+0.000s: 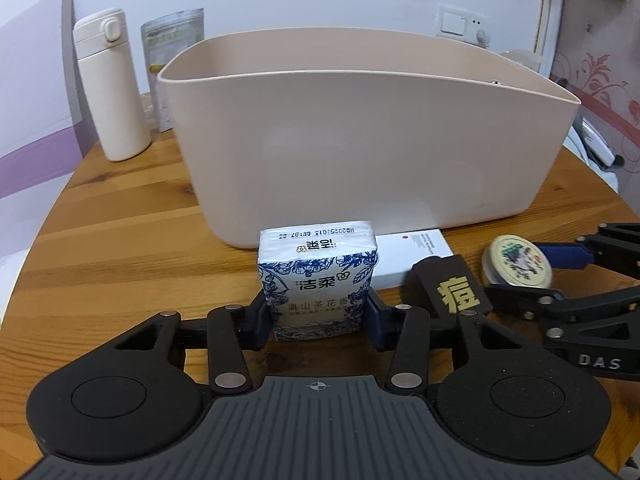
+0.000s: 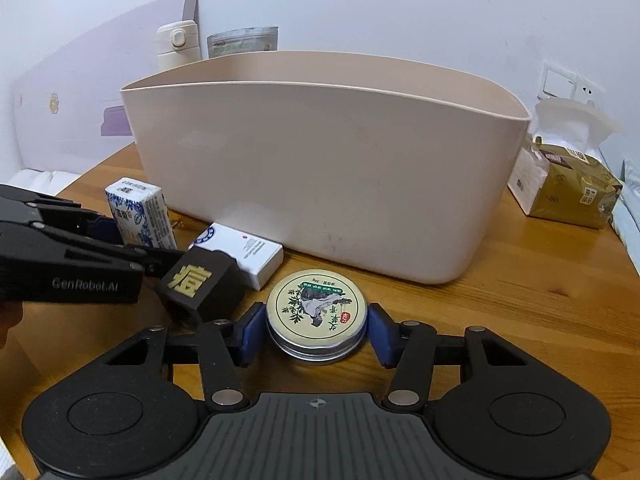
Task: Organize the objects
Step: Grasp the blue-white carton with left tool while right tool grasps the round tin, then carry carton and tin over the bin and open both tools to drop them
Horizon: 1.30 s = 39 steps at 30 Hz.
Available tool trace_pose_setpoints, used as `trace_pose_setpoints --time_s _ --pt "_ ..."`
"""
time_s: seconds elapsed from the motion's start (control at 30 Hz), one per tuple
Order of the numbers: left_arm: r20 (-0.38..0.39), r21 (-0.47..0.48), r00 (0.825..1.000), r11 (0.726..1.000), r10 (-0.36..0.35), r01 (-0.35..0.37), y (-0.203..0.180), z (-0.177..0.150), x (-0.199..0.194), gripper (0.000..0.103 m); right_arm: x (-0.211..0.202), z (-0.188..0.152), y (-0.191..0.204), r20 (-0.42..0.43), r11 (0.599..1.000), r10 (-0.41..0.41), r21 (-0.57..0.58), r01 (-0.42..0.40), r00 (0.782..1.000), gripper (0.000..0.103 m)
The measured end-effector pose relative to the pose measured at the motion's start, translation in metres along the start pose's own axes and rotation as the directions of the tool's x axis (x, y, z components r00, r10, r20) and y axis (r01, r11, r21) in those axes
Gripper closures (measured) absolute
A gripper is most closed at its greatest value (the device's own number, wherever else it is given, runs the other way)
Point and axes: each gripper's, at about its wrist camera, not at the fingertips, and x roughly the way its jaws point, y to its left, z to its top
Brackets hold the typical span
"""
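Observation:
A large beige plastic bin [image 1: 360, 152] stands on the round wooden table [image 1: 120, 240]; it also shows in the right wrist view [image 2: 320, 168]. My left gripper [image 1: 318, 318] is shut on a blue-and-white tissue pack [image 1: 318, 284], which stands upright in front of the bin. My right gripper [image 2: 316, 334] is shut on a round balm tin [image 2: 316, 314] resting on the table. Between them lie a dark brown block with a gold character [image 2: 198, 280] and a flat white box [image 2: 244, 254]. The tin [image 1: 516, 262] and right gripper show at right in the left wrist view.
A cream flask [image 1: 108, 84] and a silver pouch [image 1: 172, 40] stand behind the bin at left. An open tissue bag [image 2: 568, 184] sits right of the bin. The wall is close behind, with a socket [image 2: 560, 84].

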Motion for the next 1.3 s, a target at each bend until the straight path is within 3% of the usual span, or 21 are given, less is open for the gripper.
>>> trace_pose_setpoints --time_s 0.6,0.93,1.3 --pt "0.054 0.011 0.998 1.000 0.015 -0.015 0.016 -0.007 -0.049 0.057 -0.049 -0.012 -0.022 0.052 0.997 -0.018 0.073 0.014 0.999 0.052" --pt "0.122 0.003 0.992 1.000 0.028 -0.028 0.029 0.013 -0.079 0.057 -0.091 0.008 -0.030 0.167 0.996 -0.044 0.085 0.030 0.985 0.052" --pt "0.225 0.011 0.974 0.999 0.034 -0.037 0.031 0.051 -0.108 0.057 -0.109 0.041 -0.042 0.255 0.992 -0.055 0.122 0.024 0.965 0.052"
